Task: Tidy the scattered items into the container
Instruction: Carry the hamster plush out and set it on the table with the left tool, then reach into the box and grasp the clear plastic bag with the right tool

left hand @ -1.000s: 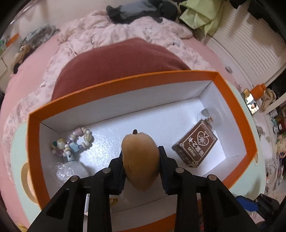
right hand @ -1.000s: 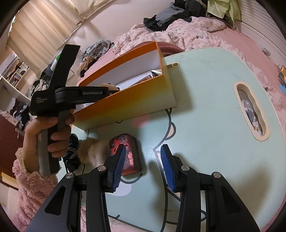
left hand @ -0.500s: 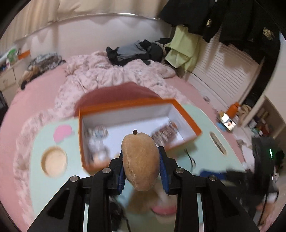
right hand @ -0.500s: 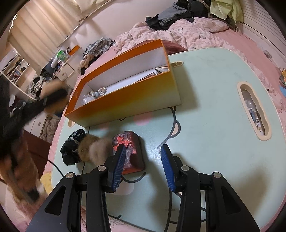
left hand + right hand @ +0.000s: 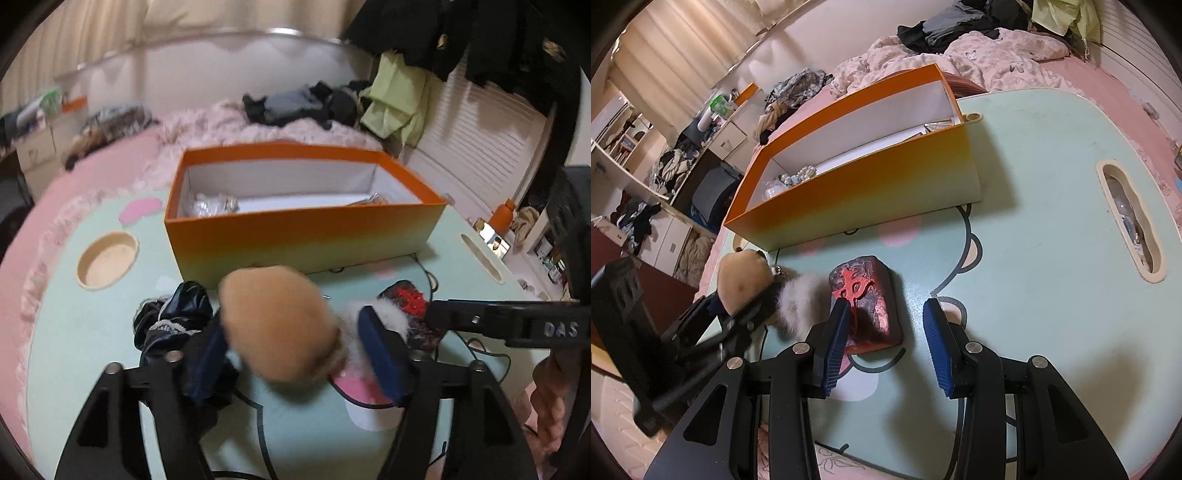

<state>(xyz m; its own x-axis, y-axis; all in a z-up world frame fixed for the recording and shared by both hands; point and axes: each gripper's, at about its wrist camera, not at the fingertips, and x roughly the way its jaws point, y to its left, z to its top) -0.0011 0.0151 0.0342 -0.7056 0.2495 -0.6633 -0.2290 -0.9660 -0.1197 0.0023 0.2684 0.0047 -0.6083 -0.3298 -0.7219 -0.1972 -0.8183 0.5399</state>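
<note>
Landmark: orange box (image 5: pixel 303 225) standing on the pale green table (image 5: pixel 1034 206), open top, white inside.

Inside the box: a beaded trinket (image 5: pixel 798 175) at its left end; a further item at its right end, only an edge visible, cannot identify.

Left gripper (image 5: pixel 295 350) on the near side of the box, over the table; jaws opening; tan mango-shaped toy (image 5: pixel 279 325) between them, blurred, the right pad clearly off it, so no grip; the toy is outside the box, just in front of its long wall.

Beside the toy, also in front of the box: black crumpled item (image 5: pixel 173 314) toward the box's left end; white fluffy pom-pom (image 5: pixel 799 299) touching the red-and-dark block (image 5: pixel 866 295), which lies flat on the table below the box's middle.

Right gripper (image 5: pixel 884 347) nearer than the block from the box; jaws partly apart, nothing between them; left pad overlaps the block's near edge in view, contact unclear.

Pink bedding (image 5: pixel 229 122) beyond the box.
</note>
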